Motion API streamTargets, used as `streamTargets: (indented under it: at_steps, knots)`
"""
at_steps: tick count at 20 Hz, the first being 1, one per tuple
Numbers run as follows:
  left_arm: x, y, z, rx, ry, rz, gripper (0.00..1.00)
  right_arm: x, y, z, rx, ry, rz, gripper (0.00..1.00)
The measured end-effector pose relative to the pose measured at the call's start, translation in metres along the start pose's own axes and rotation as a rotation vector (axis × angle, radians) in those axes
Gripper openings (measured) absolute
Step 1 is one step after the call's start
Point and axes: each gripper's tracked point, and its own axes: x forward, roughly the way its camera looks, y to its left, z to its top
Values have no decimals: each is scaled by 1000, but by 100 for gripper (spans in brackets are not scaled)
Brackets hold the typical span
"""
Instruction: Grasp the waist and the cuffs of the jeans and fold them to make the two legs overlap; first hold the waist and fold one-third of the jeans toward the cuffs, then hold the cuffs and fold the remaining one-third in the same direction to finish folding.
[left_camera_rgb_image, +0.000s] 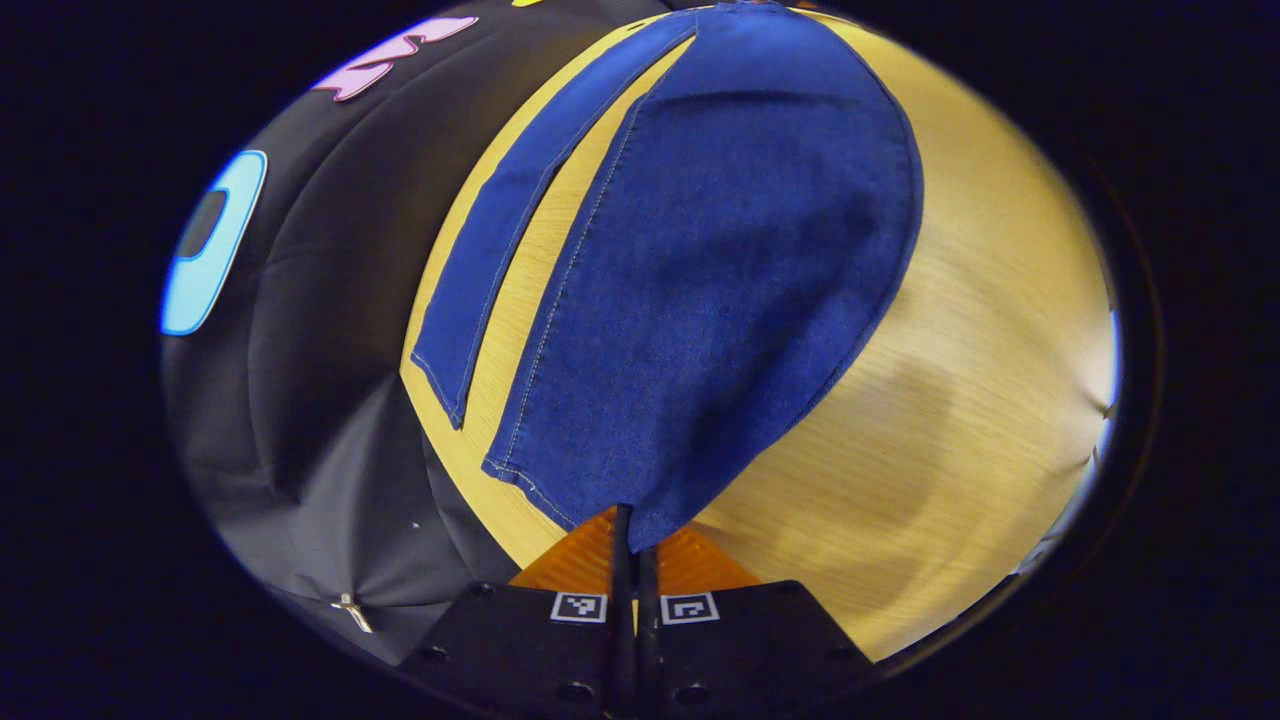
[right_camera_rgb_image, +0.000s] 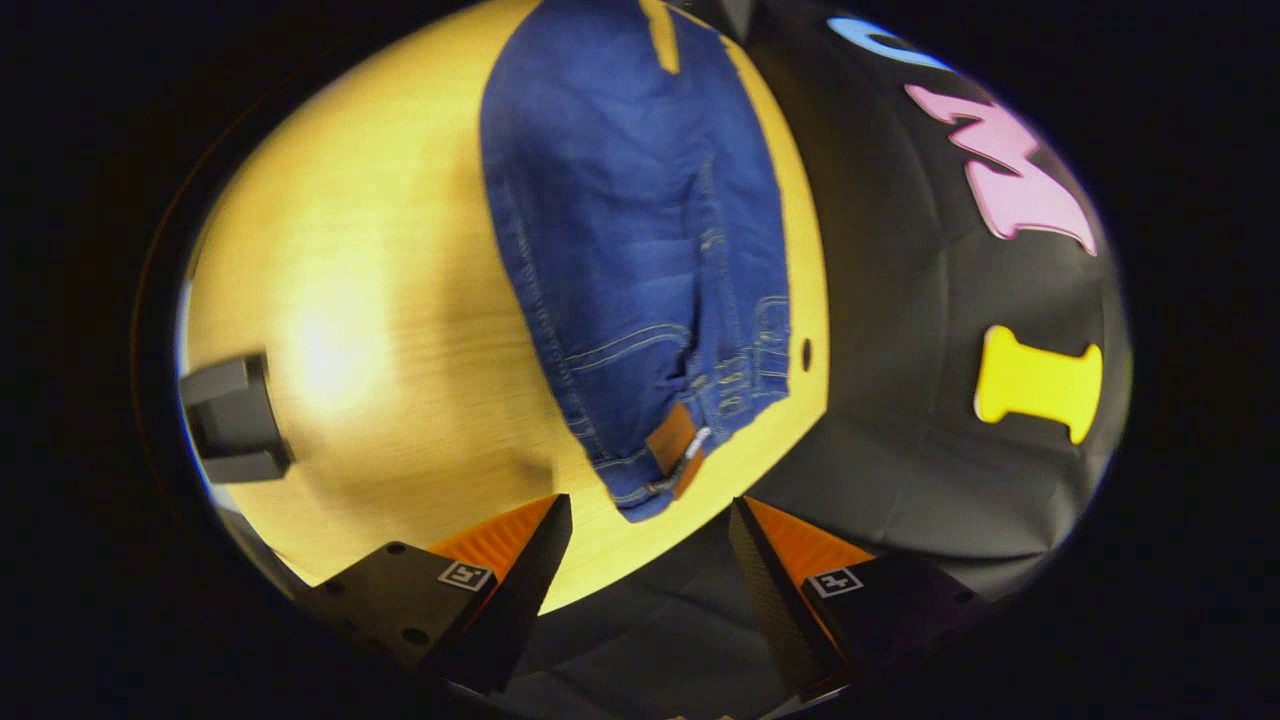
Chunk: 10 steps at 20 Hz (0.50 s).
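On the desk (left_camera_rgb_image: 980, 400) the jeans (left_camera_rgb_image: 720, 290) are spread out flat, deep blue denim with light contrast stitching along the seams and hems. From the left gripper view you're looking up the legs from the cuff end — one leg (left_camera_rgb_image: 500, 240) lies flat over by the far desk edge, with a strip of bare wood between it and the other leg, which is wider in the shot and bulges up toward the camera. The left tongs (left_camera_rgb_image: 634, 540) are pressed together on the cuff of that nearer leg, so the fabric rises from the desk right at the tips.

Over in the right gripper view it's the waist end of the jeans (right_camera_rgb_image: 640, 230) — you can see the waistband with a tan leather patch (right_camera_rgb_image: 672, 440), belt loops, pocket stitching and some faded, slightly wrinkled denim. That end lies flat near the desk's edge, close to the black cloth wall (right_camera_rgb_image: 950, 420). The right tongs (right_camera_rgb_image: 650, 530) are wide apart, hanging just short of the waistband and not touching it. A dark boxy object (right_camera_rgb_image: 235, 420) sits at the far left desk edge; can't tell what it is.
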Motion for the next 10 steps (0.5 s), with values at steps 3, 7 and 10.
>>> streamTargets:
  at_steps: [3,7,10]
  knots:
    - [1,0,0,2,10,-19,6,14,-2,4,-82,-16,0,97]
    - [1,2,0,-32,17,8,6,28,-18,12,-91,-16,-69,93]
    - [2,1,1,-45,26,18,6,37,-32,22,-108,-26,-125,93]
